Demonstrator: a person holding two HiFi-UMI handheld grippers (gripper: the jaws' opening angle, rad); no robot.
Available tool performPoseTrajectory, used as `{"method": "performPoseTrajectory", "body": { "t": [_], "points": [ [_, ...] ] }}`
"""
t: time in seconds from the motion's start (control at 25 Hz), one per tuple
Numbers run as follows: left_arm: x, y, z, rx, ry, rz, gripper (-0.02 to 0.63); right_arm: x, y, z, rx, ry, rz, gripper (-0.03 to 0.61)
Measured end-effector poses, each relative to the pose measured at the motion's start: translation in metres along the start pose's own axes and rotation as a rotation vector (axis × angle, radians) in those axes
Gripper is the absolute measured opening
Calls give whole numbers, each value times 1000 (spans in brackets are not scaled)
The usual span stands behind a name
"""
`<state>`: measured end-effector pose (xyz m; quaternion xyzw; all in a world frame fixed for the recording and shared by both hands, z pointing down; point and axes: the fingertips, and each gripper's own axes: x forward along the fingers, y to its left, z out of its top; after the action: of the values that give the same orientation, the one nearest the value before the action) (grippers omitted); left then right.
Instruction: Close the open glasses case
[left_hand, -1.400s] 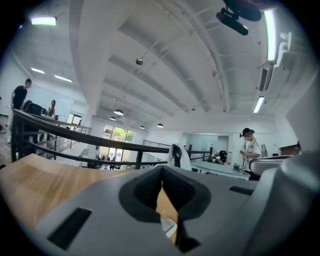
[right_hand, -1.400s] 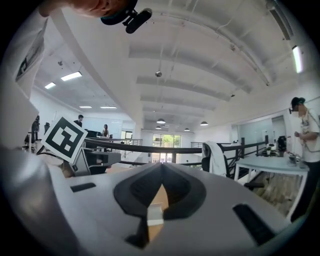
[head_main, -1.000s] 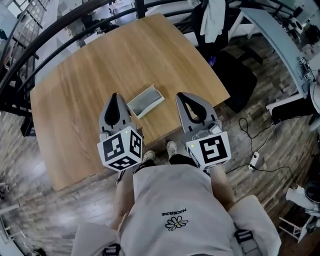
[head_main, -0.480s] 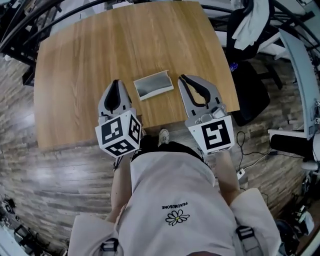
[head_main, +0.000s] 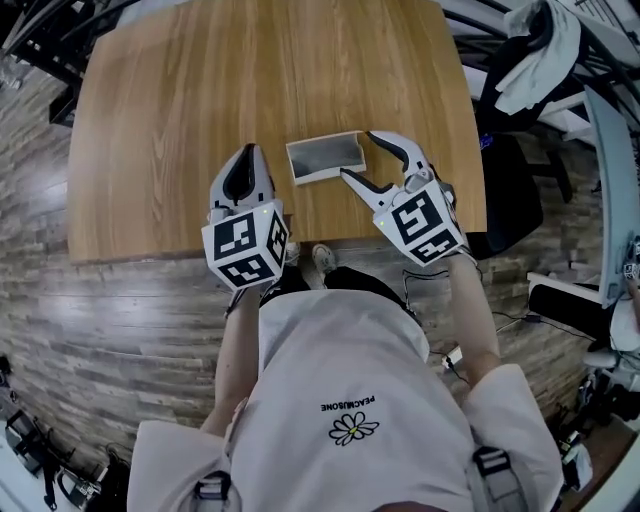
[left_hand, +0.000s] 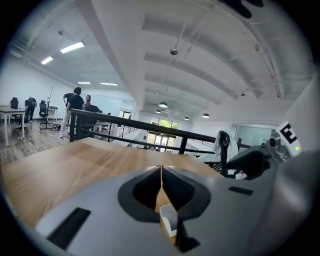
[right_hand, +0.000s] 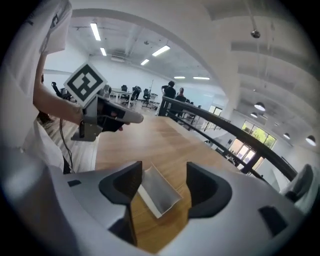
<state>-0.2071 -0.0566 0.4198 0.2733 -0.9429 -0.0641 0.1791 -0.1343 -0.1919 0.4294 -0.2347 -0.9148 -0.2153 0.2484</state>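
Note:
The open glasses case (head_main: 325, 157) is a grey-lined, pale tray lying on the wooden table (head_main: 200, 100) near its front edge. My right gripper (head_main: 358, 155) is at the case's right end, rolled onto its side. Its jaws have just been opening and now stand wide apart. In the right gripper view the case (right_hand: 157, 192) lies just ahead in the gap between the jaws of the right gripper (right_hand: 162, 175), close to the left pad, not squeezed. My left gripper (head_main: 247, 160) hovers left of the case, jaws shut and empty; a corner of the case (left_hand: 169, 222) shows below the left gripper (left_hand: 161, 170).
The table's front edge (head_main: 300, 245) runs right under both grippers, with the person's legs and plank floor below. A black chair with a white cloth (head_main: 540, 45) stands right of the table. A black railing (left_hand: 150, 127) runs behind the far side.
Both grippers have come down and forward toward the case. The right gripper has rolled onto its side and its jaws have gone from shut to wide open.

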Motion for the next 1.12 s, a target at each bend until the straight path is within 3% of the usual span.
{"method": "performPoseTrajectory", "body": {
  "t": [0.24,0.44,0.76,1.12],
  "points": [
    [-1,10,-15,-15,25,28,18,42,16,-54,-219,187,133,298],
    [-1,10,-30,44,41,19,18,70,19,-86,-370,311,207,304],
    [9,16,-70,23,138,15,26,100,18,-120,-424,466,323,304],
    [16,30,-80,-15,165,34,26,104,16,-124,-402,509,363,308]
  ]
}}
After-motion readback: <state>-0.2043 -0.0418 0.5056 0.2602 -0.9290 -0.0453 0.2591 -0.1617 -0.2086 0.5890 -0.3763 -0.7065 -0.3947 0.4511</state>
